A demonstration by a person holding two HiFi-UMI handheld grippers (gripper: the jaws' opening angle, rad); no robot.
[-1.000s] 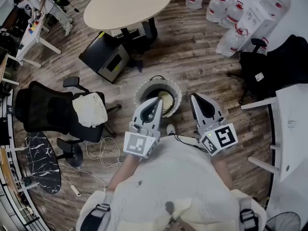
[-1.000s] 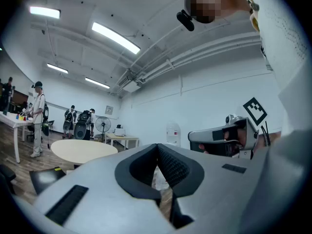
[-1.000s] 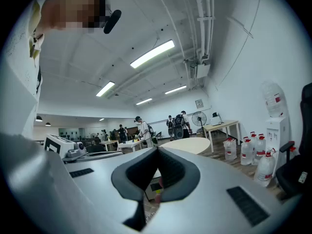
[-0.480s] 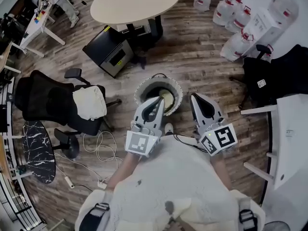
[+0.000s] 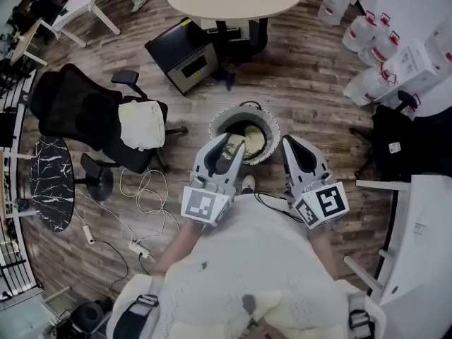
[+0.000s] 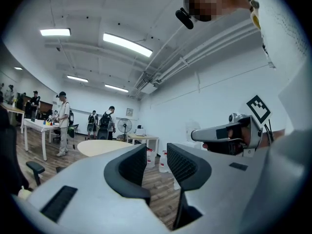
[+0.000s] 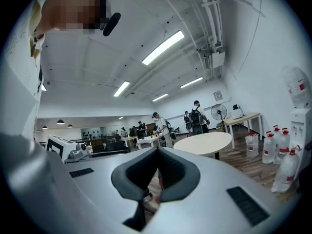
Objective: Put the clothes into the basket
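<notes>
On the wooden floor, toward the left, a black office chair carries a folded cream cloth on its seat. Near the middle stands the round basket, with a pale yellow garment lying inside. The left gripper hovers at the basket's near rim. Its jaws have just been opening and nothing is between them. The right gripper, just beside the basket, has its jaws pressed together, empty.

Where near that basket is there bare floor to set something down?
Bare wood floor lies right of the basket, up to the water jugs and the black chair. The left side is crowded: an office chair with a cream garment on its seat, and cables on the floor beside it.
</notes>
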